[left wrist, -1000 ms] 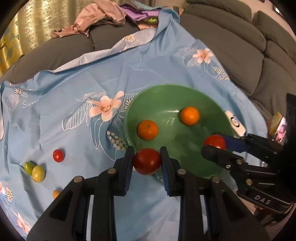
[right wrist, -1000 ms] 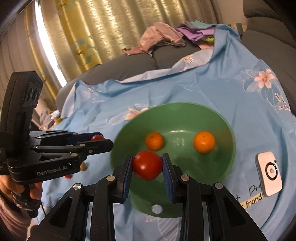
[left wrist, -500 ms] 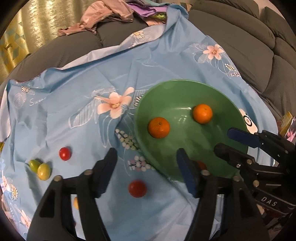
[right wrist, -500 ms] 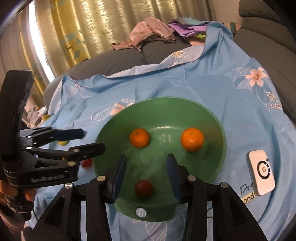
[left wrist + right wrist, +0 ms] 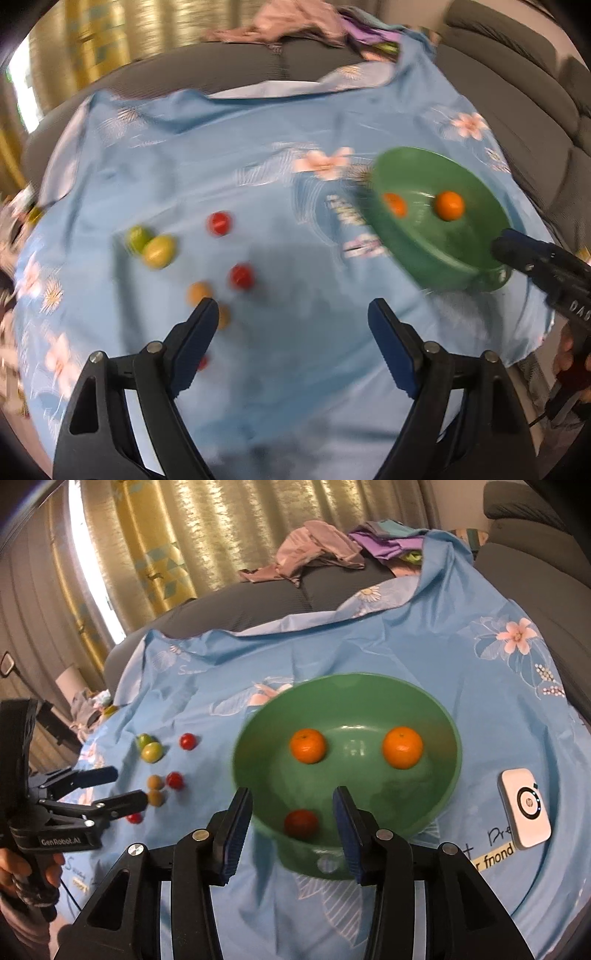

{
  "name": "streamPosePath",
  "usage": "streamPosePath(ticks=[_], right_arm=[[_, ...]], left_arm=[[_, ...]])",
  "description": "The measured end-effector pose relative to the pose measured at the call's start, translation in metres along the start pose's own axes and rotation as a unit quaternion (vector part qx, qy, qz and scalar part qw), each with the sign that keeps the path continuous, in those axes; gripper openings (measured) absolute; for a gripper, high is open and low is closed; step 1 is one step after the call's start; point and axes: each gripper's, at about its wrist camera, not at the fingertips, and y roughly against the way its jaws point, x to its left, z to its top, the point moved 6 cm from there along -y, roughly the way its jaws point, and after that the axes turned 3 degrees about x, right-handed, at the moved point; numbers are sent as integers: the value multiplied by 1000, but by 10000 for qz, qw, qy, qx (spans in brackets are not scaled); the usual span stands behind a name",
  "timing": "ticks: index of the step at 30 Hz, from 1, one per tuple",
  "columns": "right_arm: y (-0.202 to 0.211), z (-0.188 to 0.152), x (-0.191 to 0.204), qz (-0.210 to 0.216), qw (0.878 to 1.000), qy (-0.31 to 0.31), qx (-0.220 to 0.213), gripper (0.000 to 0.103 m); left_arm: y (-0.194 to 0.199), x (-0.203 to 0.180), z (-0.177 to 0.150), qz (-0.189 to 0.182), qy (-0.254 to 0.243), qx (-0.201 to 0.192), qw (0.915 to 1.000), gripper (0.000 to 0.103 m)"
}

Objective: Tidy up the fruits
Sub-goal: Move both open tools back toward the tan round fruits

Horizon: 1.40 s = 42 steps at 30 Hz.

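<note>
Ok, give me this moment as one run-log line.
left gripper: open, empty | right gripper: open, empty | green bowl: two oranges, one tomato | loose fruit on blue cloth

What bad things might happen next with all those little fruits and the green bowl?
The small fruits, like this red one, lie close together on the soft blue cloth, so the open left gripper might nudge one and send it rolling. The green bowl looks tilted on the cloth, so the oranges and the tomato inside might shift if the open right gripper bumps it.
</note>
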Motion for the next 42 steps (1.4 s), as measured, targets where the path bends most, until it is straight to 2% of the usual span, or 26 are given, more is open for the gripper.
streamPosePath(ticks=[5,9,16,23,35,42], right_arm=[[1,-3,19,145,9998,155,18,46],[0,-6,35,261,9992,293,68,46],[-7,-13,66,482,9970,565,239,46],[-18,-22,98,681,9927,877,477,46],[-40,-27,129,814,9871,1142,777,46],[-55,-29,145,839,9840,1261,932,46]], left_arm=[[23,49,-31,345,545,-76,9979,83],[30,71,-56,518,784,-19,9956,83],[32,85,-88,457,1035,81,9935,83],[30,87,-95,234,1023,46,9945,83],[24,93,-91,293,880,-28,9957,83],[22,98,-88,168,832,-103,9963,83]])
